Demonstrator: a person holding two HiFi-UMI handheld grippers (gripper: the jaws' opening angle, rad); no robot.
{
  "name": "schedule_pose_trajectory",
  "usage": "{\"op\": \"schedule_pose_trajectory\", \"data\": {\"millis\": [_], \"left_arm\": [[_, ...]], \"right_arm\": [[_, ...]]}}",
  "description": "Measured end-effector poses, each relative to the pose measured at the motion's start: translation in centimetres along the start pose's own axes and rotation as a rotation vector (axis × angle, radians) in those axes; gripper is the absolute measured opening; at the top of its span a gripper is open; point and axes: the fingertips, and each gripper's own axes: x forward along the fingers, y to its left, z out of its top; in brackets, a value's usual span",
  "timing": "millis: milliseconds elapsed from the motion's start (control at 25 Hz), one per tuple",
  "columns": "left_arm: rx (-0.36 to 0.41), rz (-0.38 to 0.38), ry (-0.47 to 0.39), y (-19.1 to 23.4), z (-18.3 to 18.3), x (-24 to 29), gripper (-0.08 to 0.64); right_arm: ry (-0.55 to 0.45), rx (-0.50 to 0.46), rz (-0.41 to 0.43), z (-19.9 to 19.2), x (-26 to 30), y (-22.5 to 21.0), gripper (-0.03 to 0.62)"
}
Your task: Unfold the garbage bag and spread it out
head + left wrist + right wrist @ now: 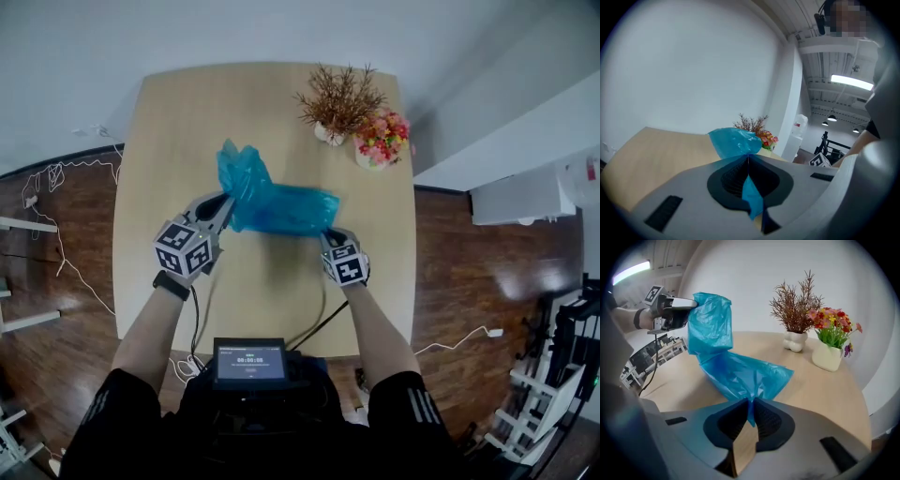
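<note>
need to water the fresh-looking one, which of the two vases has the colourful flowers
The cream pot nearer the right edge of the table: pink, red and yellow blooms over green leaves. The bumpy white vase beside it holds only dry brown twigs.

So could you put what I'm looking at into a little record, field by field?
Surface: wooden table
Main item: blue garbage bag, crumpled, not yet spread out
Left gripper: shut on one end of the bag, held above the table
Right gripper: shut on the other end, low near the table
Far right corner: white vase of dried twigs, pot of flowers
</note>
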Motion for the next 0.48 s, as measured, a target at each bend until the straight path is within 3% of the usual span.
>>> {"op": "schedule_pose_trajectory", "data": {"millis": [280, 480], "left_arm": [[-0.07, 0.12, -0.015, 4.8, -1.4, -4.4, 0.0], [-0.13, 0.263, 0.004, 9.7, -4.4, -8.0, 0.0]], "right_arm": [[0.021, 0.005, -0.027, -2.9, -1.9, -2.3, 0.043], [0.032, 0.027, -0.034, -4.9, -2.8, -3.2, 0.043]]}}
